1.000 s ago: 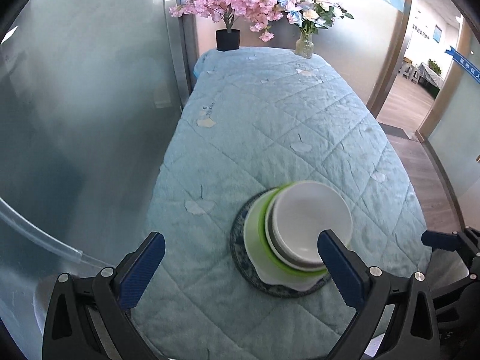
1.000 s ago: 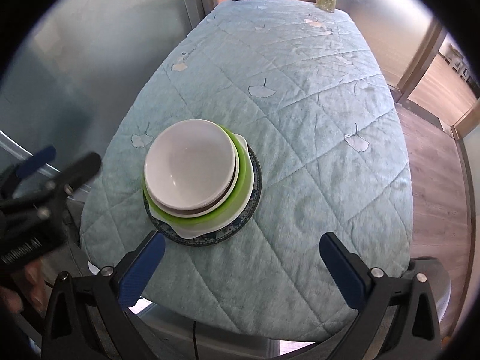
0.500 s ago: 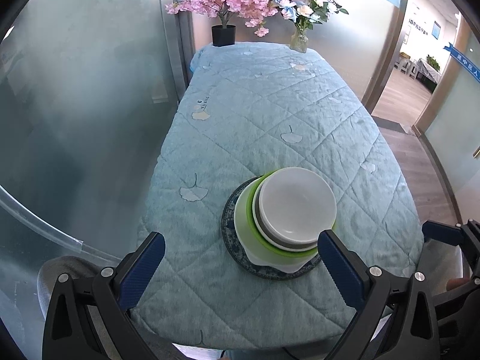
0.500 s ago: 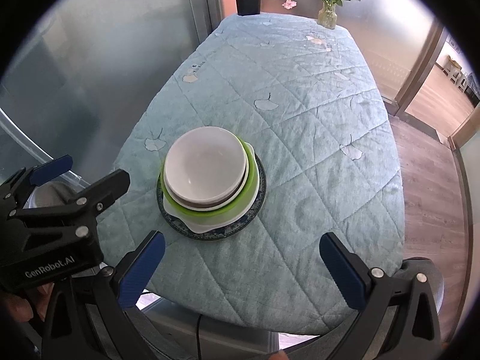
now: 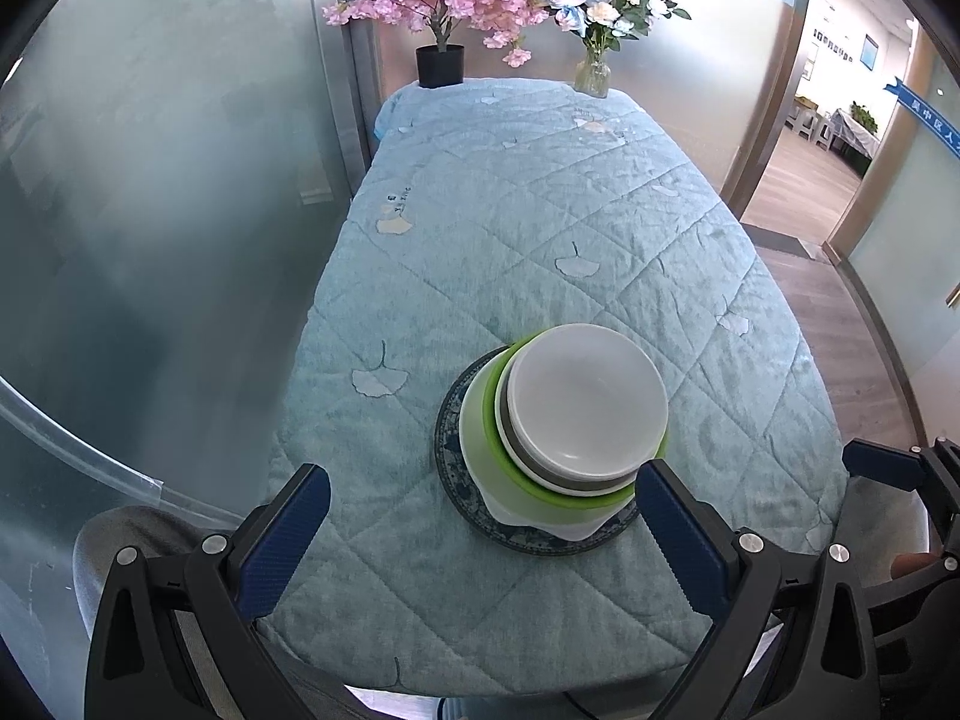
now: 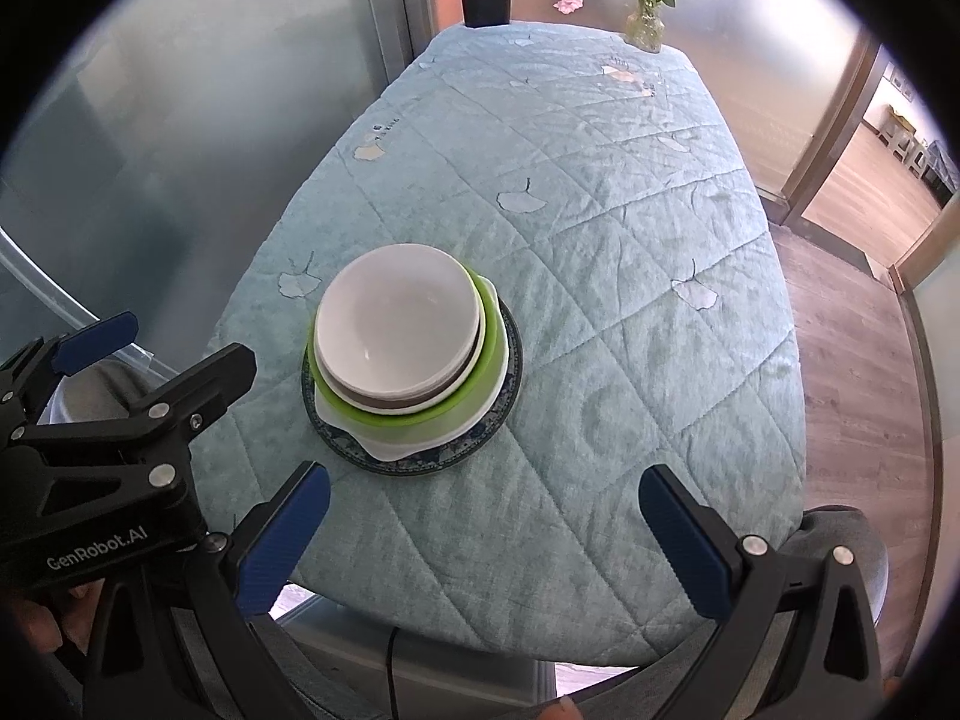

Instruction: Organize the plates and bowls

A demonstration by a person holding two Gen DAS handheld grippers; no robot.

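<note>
A stack of dishes stands near the table's front edge: a white bowl (image 5: 585, 399) on top, a grey-rimmed bowl and a green bowl (image 5: 486, 420) under it, then a white dish, all on a blue patterned plate (image 5: 450, 450). The stack also shows in the right wrist view, with the white bowl (image 6: 399, 327) above the blue plate (image 6: 510, 372). My left gripper (image 5: 480, 534) is open and empty, just in front of the stack. My right gripper (image 6: 486, 537) is open and empty, in front of and to the right of the stack.
The table (image 5: 540, 210) wears a light blue quilted cloth. A black pot of pink blossoms (image 5: 441, 63) and a glass vase of flowers (image 5: 591, 75) stand at its far end. A glass wall runs along the left. A doorway opens at the right.
Both grippers have pulled back and up from the stack, so it looks smaller and more of the table shows. Both stay open.
</note>
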